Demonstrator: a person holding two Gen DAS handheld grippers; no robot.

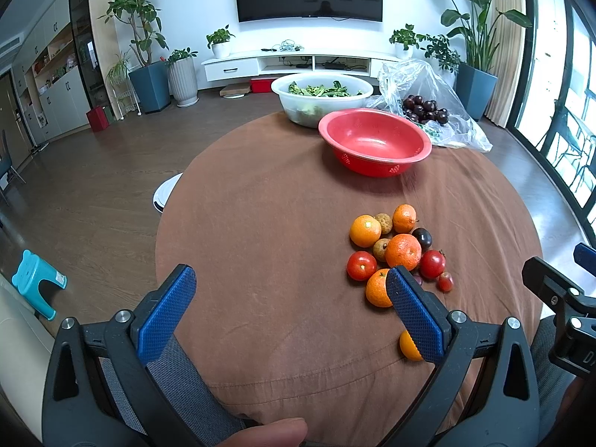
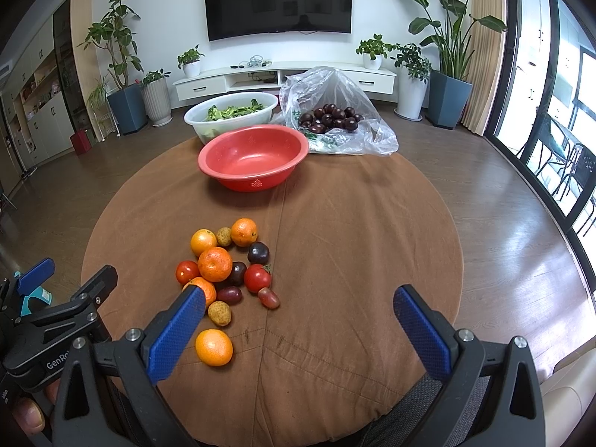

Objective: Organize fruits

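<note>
A pile of mixed fruit [image 2: 227, 264] lies on the brown tablecloth: several oranges, red tomatoes, dark plums and small tan longans. It also shows in the left wrist view [image 1: 398, 251]. One orange [image 2: 214, 347] lies apart, nearest me. An empty red bowl [image 2: 253, 160] stands behind the pile; it also shows in the left wrist view [image 1: 374, 141]. My left gripper [image 1: 290, 279] is open and empty, left of the pile. My right gripper [image 2: 300, 300] is open and empty, right of the pile, its left finger over the pile's near edge.
A white basin of green leaves [image 2: 231, 111] and a clear plastic bag of dark plums [image 2: 331, 119] sit at the table's far side. The round table's edge [image 2: 460, 253] drops to a wood floor. A blue stool [image 1: 37, 279] stands at the left.
</note>
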